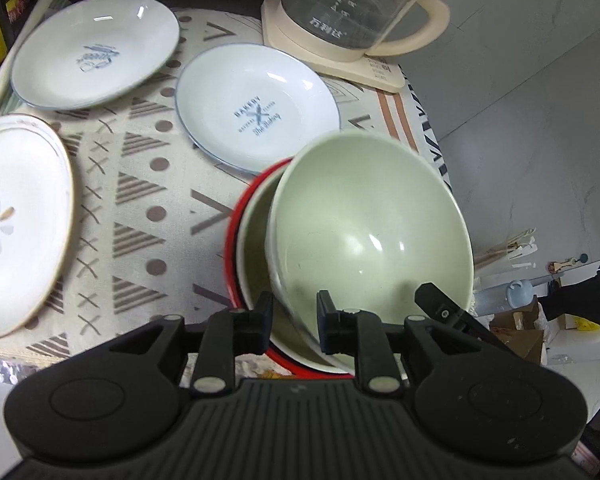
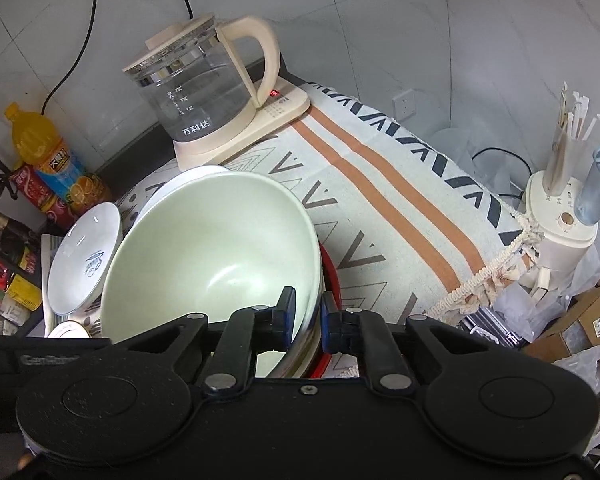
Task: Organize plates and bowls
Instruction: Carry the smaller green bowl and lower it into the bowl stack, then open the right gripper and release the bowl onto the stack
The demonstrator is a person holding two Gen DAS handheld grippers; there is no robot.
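Here the green bowl (image 1: pixel 374 220) leans toward twelve o'clock; the right gripper (image 2: pixel 305 318) pinches its rim, the left gripper (image 1: pixel 294 316) straddles it, grip unclear; lower bowls mostly hidden.

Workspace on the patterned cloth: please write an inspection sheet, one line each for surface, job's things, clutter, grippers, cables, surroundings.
Surface: patterned tablecloth, fringe at one edge.
Job's things: green bowl tilted in a second bowl inside a red-rimmed dish; three white plates lie apart on the cloth.
Clutter: glass kettle on its base; drink bottles behind the plates.
Grippers: left gripper straddles the green bowl's rim, pads seemingly not pressing; right gripper is shut on the opposite rim.
Cables: black cables hang on the wall.
Surroundings: tiled wall, cardboard box, plastic bags beside the table.
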